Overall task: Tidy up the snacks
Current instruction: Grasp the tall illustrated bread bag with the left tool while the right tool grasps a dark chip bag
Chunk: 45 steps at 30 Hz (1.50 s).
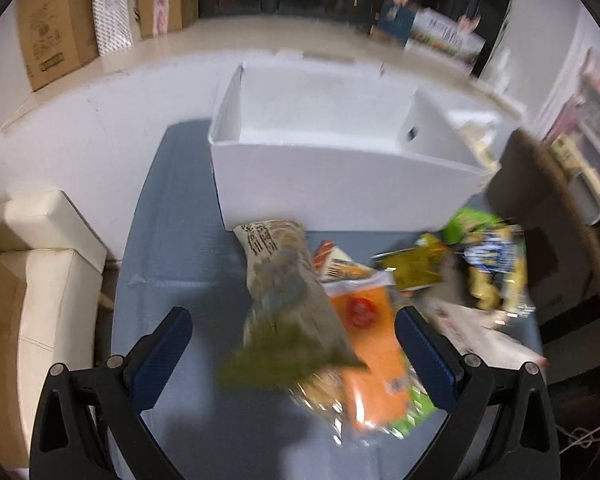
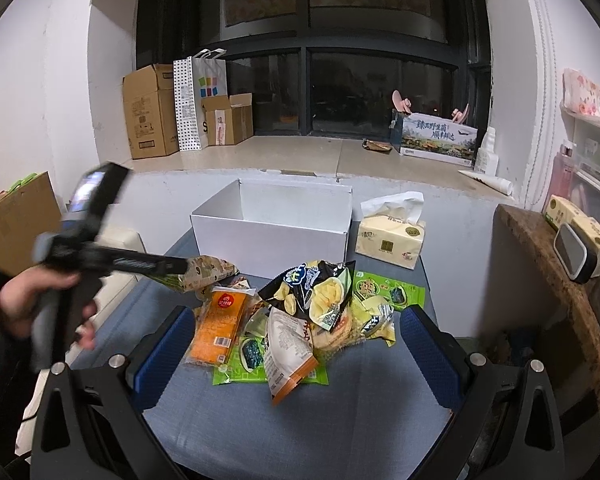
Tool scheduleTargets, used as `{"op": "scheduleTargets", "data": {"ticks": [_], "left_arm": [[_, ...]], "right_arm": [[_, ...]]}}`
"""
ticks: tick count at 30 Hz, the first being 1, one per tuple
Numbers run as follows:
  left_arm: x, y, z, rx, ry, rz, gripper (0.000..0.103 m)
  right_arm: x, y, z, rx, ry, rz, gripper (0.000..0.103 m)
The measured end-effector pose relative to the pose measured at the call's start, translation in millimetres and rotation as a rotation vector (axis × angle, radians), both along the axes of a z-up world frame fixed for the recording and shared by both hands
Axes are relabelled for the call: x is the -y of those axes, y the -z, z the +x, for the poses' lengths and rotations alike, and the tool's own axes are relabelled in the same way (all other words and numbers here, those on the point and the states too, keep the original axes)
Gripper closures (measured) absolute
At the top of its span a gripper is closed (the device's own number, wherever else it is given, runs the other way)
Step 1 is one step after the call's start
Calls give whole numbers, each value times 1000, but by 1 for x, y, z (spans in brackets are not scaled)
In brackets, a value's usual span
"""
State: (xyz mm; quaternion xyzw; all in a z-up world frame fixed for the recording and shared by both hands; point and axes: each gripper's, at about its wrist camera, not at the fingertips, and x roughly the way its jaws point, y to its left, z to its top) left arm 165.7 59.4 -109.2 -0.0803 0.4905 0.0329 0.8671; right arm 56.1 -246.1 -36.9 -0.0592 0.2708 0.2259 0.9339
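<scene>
Left tongs (image 1: pixel 294 344) spread wide, hovering over the beige-and-green snack bag (image 1: pixel 288 300); whether the pads touch it cannot be told through the motion blur. Right tongs (image 2: pixel 296 344) spread, nothing between them, held low over the near bench (image 2: pixel 340 400). Snack pile (image 2: pixel 300 312) at bench centre. White box (image 2: pixel 272 232) open, just beyond the pile. Tissue pack (image 2: pixel 392 240) right of box.

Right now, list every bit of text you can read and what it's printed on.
"臻品野生菌 顺丰邮达", roughly, since the characters are small: carton on the sill.
Chip bag: logo too distorted to read.
Orange pack: red seal and label too small.
Tissue pack: seal too small.
Brown boxes: print too small.
Left wrist view: everything blurred.
</scene>
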Motion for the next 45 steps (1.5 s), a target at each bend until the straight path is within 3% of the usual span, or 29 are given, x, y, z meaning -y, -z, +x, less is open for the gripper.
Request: {"op": "scheduleTargets", "data": {"ticks": [6, 8, 9, 13, 16, 20, 28, 35, 39, 41, 45], "left_arm": [[0, 39, 47, -165, 14, 14, 1], [-1, 51, 51, -218, 4, 6, 41], [-3, 53, 51, -225, -7, 19, 52], [-8, 45, 32, -150, -8, 22, 61], [-8, 32, 5, -58, 12, 25, 63], [-3, 7, -40, 98, 41, -26, 64], [17, -39, -119, 346, 88, -54, 64], [18, -53, -142, 413, 115, -46, 64], [16, -53, -148, 433, 117, -22, 64], [14, -52, -147, 432, 111, -30, 64], [10, -50, -145, 435, 104, -38, 64]], "right_arm": [[5, 5, 4, -18, 15, 9, 0], [6, 6, 5, -25, 21, 10, 0], [7, 7, 5, -27, 24, 11, 0], [9, 11, 7, -36, 30, 15, 0], [8, 15, 12, -49, 37, 16, 0], [4, 24, 24, -66, 36, 5, 0], [-28, 49, 90, -94, 48, -91, 0], [-46, 79, 163, -232, 95, -35, 0], [-53, 99, 185, -301, 93, -39, 1], [-54, 109, 190, -346, 77, -21, 35], [-48, 109, 184, -309, 91, -33, 44]]}}
